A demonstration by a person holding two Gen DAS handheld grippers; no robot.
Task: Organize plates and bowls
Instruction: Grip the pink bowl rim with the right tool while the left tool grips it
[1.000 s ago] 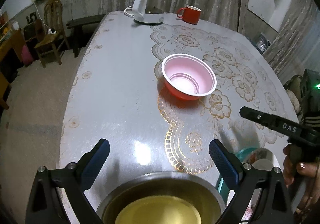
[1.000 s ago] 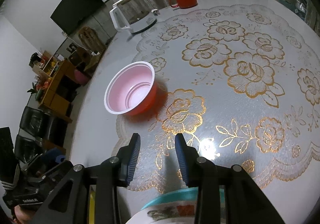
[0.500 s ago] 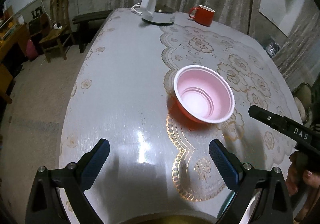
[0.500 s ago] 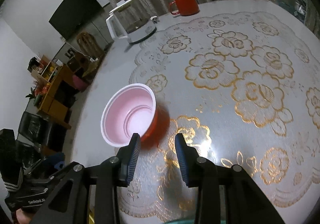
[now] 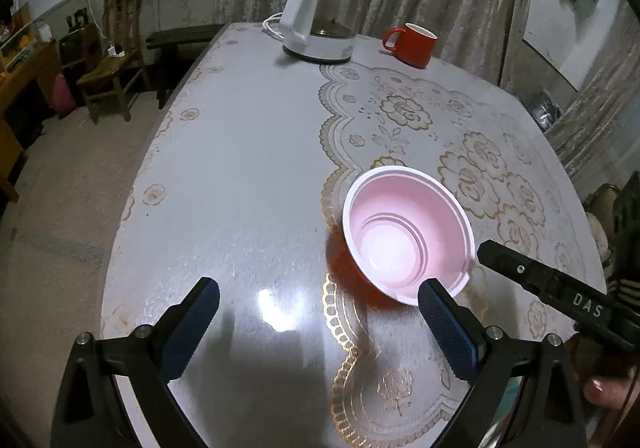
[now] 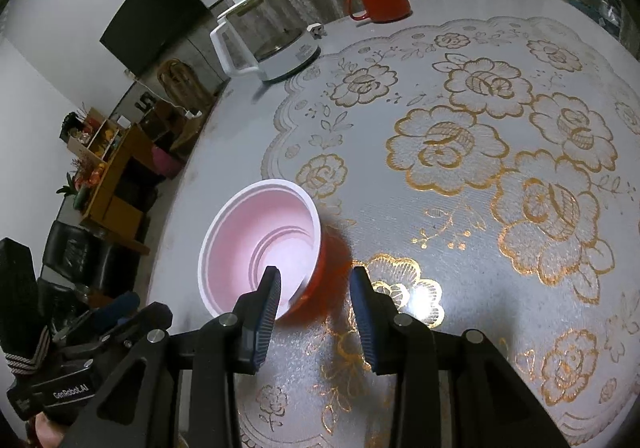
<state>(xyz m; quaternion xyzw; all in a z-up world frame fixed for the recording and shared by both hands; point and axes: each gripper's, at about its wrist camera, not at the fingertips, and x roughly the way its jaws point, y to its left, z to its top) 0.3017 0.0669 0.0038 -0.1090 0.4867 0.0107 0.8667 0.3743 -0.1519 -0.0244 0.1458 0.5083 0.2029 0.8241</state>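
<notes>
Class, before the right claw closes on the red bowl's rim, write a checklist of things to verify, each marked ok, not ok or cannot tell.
1. Red bowl upright on the table: ok.
2. Bowl empty, pink inside bare: ok.
3. Right claw open and holding nothing: ok.
4. Near rim of the bowl between the right claw's fingers: cannot tell; in the right wrist view one finger overlaps the inside, the other is over the table outside.
5. Left claw open, holding nothing: ok.
6. Kettle and red mug far from the bowl: ok.
</notes>
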